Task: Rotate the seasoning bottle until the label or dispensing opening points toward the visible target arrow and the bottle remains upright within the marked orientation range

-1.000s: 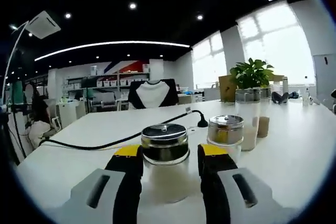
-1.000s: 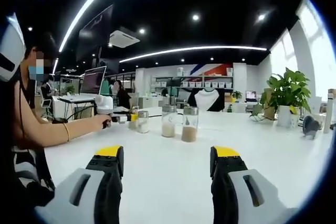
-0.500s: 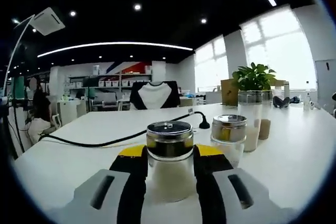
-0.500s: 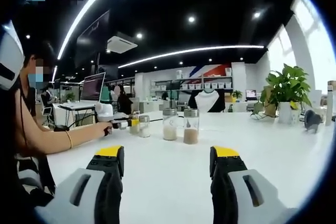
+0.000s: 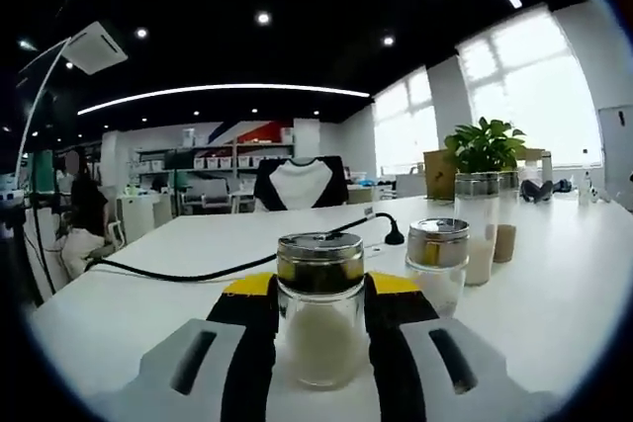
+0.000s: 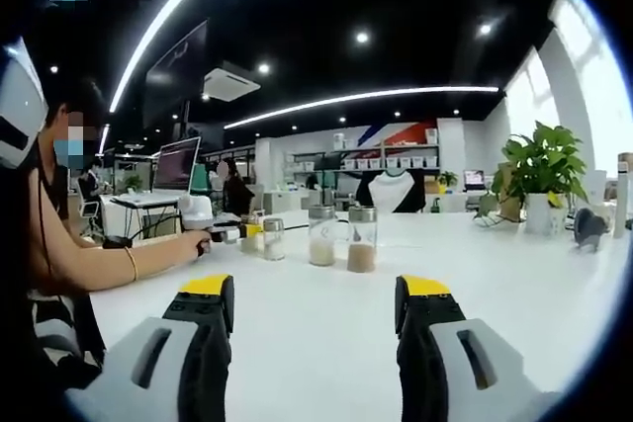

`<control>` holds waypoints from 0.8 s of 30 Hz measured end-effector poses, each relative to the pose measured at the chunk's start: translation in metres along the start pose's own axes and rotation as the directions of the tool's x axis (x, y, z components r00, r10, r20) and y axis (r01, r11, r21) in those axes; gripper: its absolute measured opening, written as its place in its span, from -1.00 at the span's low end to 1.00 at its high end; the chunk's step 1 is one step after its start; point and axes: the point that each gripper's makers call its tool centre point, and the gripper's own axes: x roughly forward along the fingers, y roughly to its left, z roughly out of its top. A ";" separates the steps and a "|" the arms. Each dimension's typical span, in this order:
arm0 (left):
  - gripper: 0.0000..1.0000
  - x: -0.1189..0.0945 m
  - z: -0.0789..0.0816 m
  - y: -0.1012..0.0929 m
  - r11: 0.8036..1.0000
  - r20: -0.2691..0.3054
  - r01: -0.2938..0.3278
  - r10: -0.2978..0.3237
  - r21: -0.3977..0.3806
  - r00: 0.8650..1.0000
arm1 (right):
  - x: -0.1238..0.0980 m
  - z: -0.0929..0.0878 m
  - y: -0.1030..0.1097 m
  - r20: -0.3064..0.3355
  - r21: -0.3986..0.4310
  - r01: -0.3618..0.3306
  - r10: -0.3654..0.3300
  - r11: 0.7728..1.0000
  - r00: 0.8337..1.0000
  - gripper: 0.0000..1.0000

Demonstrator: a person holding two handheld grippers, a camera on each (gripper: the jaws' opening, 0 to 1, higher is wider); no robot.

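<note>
A short glass seasoning bottle with a metal lid and white grains inside stands upright on the white table. My left gripper is shut on it, one yellow-tipped jaw pressing each side of the glass. No label or arrow can be made out. In the right gripper view, the left gripper shows far off at the left, held by a person's hand. My right gripper is open over bare table, nothing between its jaws.
A second short bottle stands just right of the held one, with two tall bottles behind it. A black cable crosses the table at left. A potted plant sits at far right. The person sits at left.
The left gripper's jaws, apart a second ago, have shut on the short bottle and stayed shut. The left view has shifted a little. The right gripper has held still and open.
</note>
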 end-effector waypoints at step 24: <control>-0.29 -0.023 0.046 0.000 0.997 0.057 -0.015 0.011 0.076 0.998 | -0.005 0.006 0.015 0.020 0.001 -0.024 0.024 1.000 1.000 0.31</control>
